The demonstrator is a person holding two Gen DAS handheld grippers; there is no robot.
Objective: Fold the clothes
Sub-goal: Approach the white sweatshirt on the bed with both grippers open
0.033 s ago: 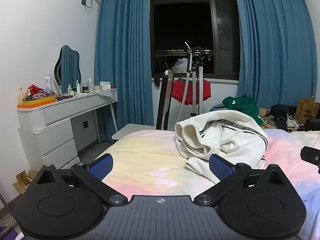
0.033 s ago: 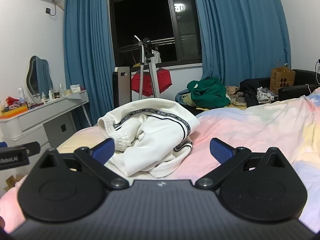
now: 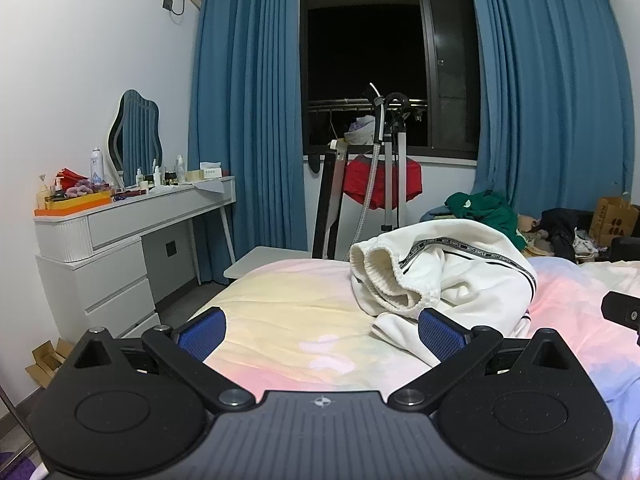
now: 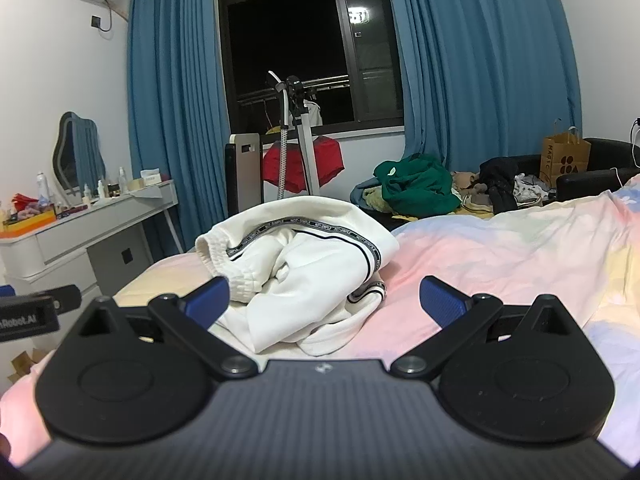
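Hand-held gripper (image 4: 324,300) unmoved, open before white garment (image 4: 304,264).

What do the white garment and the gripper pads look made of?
White garment: looks like thick matte knit, probably cotton fleece; ribbed elastic hem, soft rounded folds, woven lettered tape trim. Left gripper pads: blue, fine cross-hatched texture, likely rubber or soft plastic.

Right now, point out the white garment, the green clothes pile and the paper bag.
white garment (image 4: 320,240), right wrist view, on its upper folded panel.
green clothes pile (image 4: 416,184), right wrist view, on the middle of the heap.
paper bag (image 4: 564,158), right wrist view, on its printed front.
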